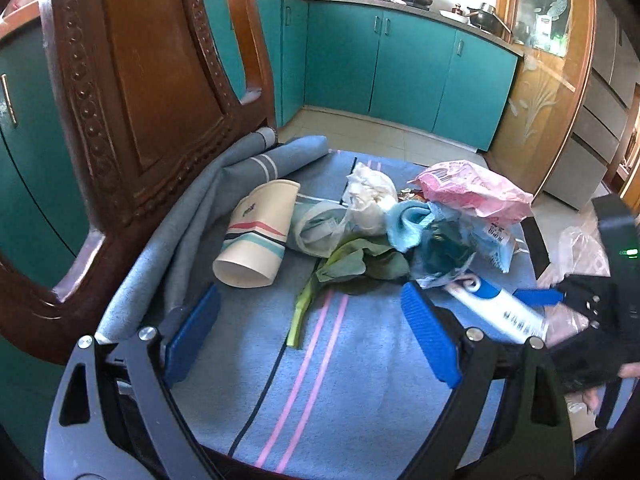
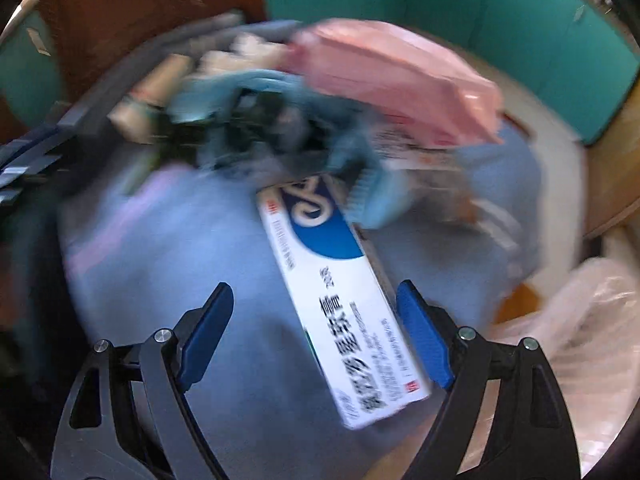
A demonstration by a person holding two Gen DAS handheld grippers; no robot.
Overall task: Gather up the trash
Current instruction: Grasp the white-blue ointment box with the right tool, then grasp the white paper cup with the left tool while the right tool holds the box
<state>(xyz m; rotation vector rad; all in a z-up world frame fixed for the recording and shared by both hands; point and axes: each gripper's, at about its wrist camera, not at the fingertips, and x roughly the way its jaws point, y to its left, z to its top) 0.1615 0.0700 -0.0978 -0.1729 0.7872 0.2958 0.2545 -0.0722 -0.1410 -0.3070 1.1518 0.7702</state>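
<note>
Trash lies heaped on a blue striped cloth over a chair seat: a tipped paper cup, a white tissue wad, a pink plastic bag, a green leaf and blue wrappers. A white and blue carton rests on the cloth at the heap's near right edge. My right gripper stands open around the carton, which sits close to the right finger and well apart from the left one. My left gripper hangs open over bare cloth, just short of the leaf's stem.
The carved wooden chair back rises at the left. A clear plastic bag lies off the seat's right side. Teal kitchen cabinets and a tiled floor are beyond. A gloved hand holds the right gripper.
</note>
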